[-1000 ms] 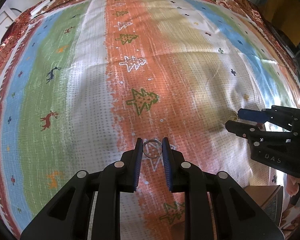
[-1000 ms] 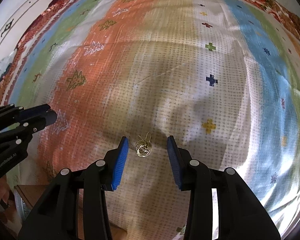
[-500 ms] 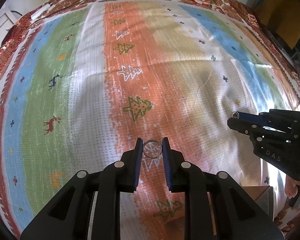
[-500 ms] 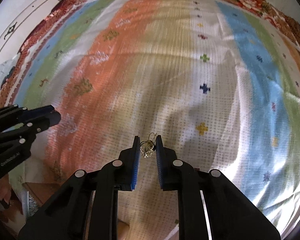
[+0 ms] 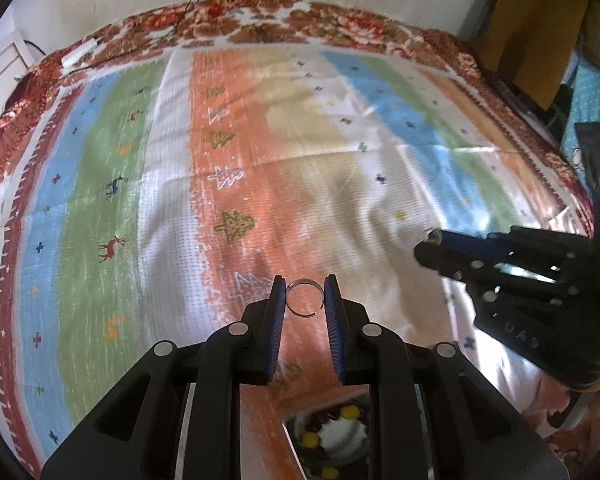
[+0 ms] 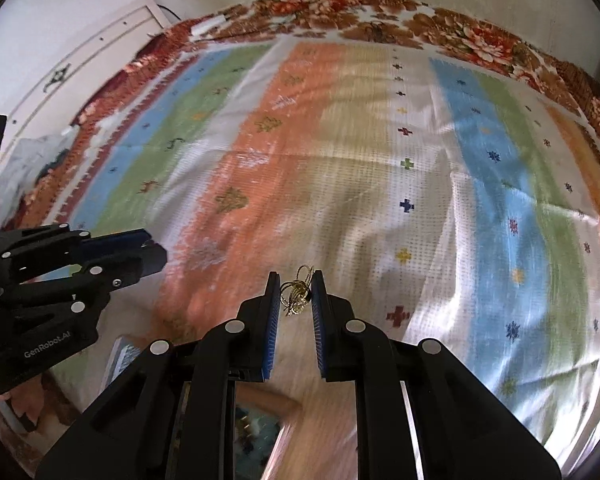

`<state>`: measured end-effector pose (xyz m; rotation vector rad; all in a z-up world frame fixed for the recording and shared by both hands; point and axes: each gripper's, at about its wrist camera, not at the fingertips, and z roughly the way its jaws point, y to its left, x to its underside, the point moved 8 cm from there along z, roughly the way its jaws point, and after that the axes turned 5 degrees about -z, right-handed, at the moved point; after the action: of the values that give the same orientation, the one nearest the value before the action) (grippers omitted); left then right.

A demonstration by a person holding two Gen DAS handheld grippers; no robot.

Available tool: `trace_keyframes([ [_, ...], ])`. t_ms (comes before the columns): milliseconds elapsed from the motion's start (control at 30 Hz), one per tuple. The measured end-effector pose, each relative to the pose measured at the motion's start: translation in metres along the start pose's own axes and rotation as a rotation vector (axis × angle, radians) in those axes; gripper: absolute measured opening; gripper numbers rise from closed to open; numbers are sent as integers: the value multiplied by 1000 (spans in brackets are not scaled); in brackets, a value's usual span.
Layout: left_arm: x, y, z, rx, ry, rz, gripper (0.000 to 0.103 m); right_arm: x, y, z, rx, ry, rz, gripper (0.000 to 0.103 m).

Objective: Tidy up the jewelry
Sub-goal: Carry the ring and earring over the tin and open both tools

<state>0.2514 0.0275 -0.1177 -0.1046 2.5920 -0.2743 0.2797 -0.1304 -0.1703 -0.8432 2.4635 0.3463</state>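
Two black grippers with blue pads hover above a striped bedspread [image 5: 324,184] — orange, green, blue and white bands with small trees and deer. The left gripper [image 5: 305,297] is nearly closed, its tips pinching a thin silver ring [image 5: 305,297] with a gap in its band. The right gripper [image 6: 296,294] is closed tight on a tangled gold chain [image 6: 296,296], held clear of the cloth. Below the left gripper sits an open box [image 5: 332,440] — with yellow and dark pieces inside, blurred.
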Motion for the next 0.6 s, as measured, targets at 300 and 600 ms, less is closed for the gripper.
trace_keyframes([
  [300,24,-8,-28,24,-33,3,19,23,11,-34,-25,-57,-20,16],
  [600,43,-17,-53,55,-68,7,19,45,26,-59,-78,-96,-49,16],
])
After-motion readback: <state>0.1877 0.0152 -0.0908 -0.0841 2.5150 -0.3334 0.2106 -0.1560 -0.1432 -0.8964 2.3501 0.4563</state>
